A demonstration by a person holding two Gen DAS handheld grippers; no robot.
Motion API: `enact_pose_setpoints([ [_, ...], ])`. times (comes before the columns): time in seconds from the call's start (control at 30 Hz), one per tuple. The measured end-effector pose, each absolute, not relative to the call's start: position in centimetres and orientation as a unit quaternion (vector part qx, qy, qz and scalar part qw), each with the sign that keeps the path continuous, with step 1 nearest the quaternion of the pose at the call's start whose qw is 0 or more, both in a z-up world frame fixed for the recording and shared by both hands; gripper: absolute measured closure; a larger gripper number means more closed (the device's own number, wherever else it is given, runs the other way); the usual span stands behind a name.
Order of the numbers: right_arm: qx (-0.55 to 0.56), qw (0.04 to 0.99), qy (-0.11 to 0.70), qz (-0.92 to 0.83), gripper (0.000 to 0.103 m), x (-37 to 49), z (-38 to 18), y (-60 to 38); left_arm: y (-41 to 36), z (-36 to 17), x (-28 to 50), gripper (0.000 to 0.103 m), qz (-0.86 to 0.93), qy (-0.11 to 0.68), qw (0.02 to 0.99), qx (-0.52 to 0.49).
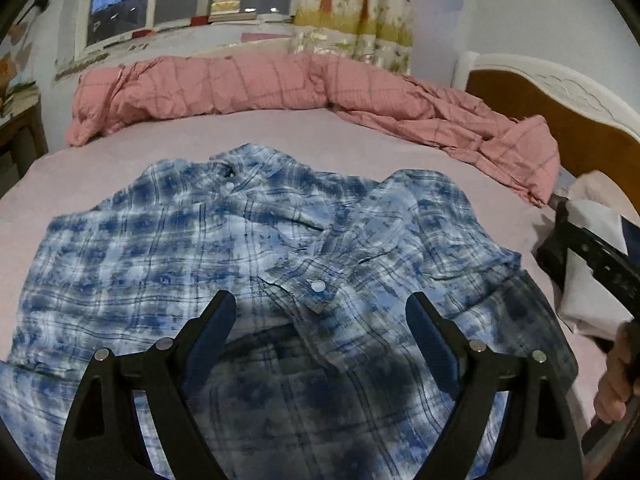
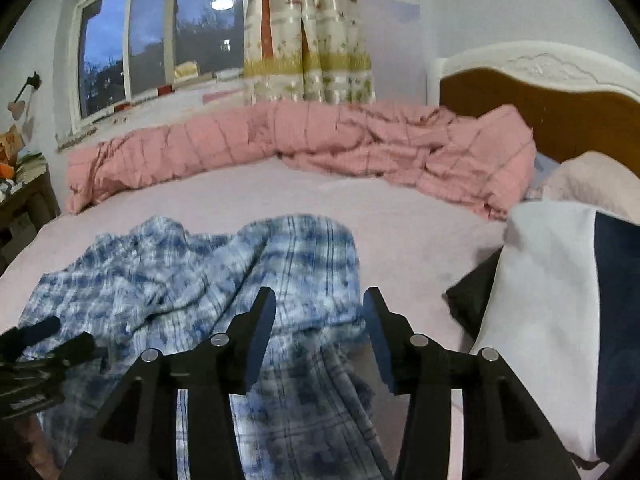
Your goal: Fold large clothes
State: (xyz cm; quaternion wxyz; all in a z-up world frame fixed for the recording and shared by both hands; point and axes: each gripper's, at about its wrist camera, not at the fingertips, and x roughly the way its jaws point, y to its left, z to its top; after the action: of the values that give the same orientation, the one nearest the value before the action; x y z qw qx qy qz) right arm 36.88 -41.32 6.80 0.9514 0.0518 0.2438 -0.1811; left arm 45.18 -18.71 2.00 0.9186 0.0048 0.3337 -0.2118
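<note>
A blue and white plaid button shirt (image 1: 256, 248) lies spread and wrinkled on the pink bed sheet (image 1: 100, 172), collar towards the far side. My left gripper (image 1: 320, 308) is open and empty, hovering over the shirt's lower front. My right gripper (image 2: 318, 308) is open and empty above the shirt's right edge (image 2: 304, 256). The right gripper also shows at the right edge of the left wrist view (image 1: 592, 256). The left gripper shows at the left edge of the right wrist view (image 2: 36, 348).
A rumpled pink checked duvet (image 1: 280, 80) lies along the far side of the bed. Folded white and dark clothes (image 2: 560, 312) lie at the right. A wooden headboard (image 2: 540, 96) stands at the right, a window (image 2: 152, 40) and curtain behind.
</note>
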Motion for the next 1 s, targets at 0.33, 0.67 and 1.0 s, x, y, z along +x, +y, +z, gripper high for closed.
enact_pose_setpoints([
  [0.33,0.052,0.943,0.258,-0.204,0.052,37.6,6.1,-42.4,-18.1,0.1,48.0,0.017,-0.235,0.393,0.888,-0.046],
  [0.67,0.093,0.933,0.273,-0.215,0.05,37.4,5.3,-44.9,-20.1,-1.8,49.7,0.017,-0.234,0.47,0.85,-0.035],
  [1.0,0.05,0.934,0.274,-0.226,0.05,37.9,5.2,-43.3,-21.4,1.9,48.3,0.099,-0.186,0.369,0.908,0.073],
])
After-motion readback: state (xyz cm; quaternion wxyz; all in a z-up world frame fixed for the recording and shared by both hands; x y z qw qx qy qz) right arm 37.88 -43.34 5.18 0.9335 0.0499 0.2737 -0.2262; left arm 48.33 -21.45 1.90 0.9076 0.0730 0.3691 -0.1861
